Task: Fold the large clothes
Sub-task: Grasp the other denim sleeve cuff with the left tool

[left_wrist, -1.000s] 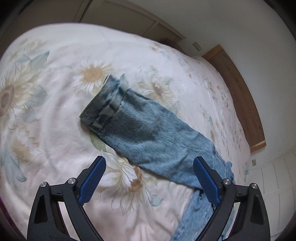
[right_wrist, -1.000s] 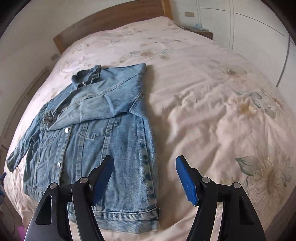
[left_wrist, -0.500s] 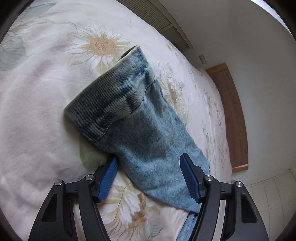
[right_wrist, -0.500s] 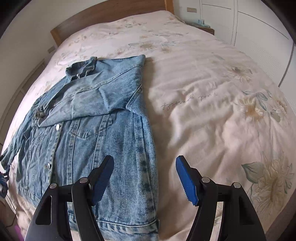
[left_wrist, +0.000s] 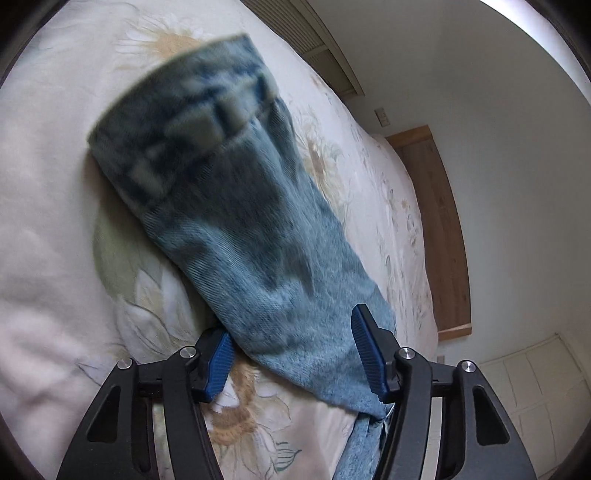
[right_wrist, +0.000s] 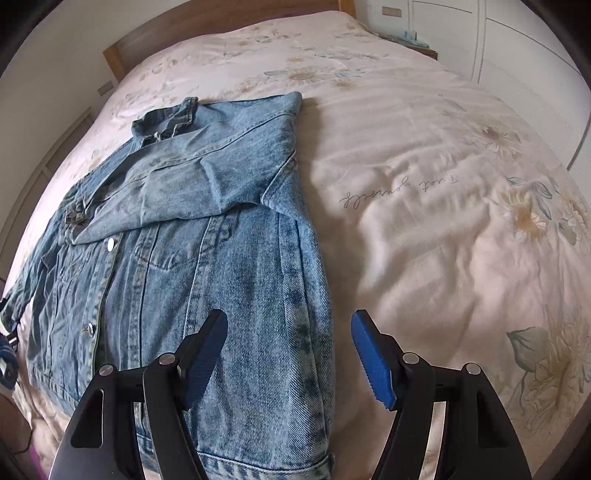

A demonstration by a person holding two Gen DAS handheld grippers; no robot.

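Observation:
A blue denim jacket lies front-up on the floral bedspread, with one sleeve folded across its chest. Its other sleeve stretches over the bed in the left wrist view, cuff far. My left gripper is open, its jaws on either side of that sleeve low over the cloth; the left fingertip sits at the sleeve's edge. My right gripper is open and empty above the jacket's lower right side near the hem.
A wooden headboard stands at the far end of the bed and also shows in the left wrist view. White wardrobe doors are at the right. A nightstand is beside the bed.
My left gripper has moved down and forward onto the sleeve and its jaws have narrowed around it. My right gripper has moved closer over the jacket's lower side.

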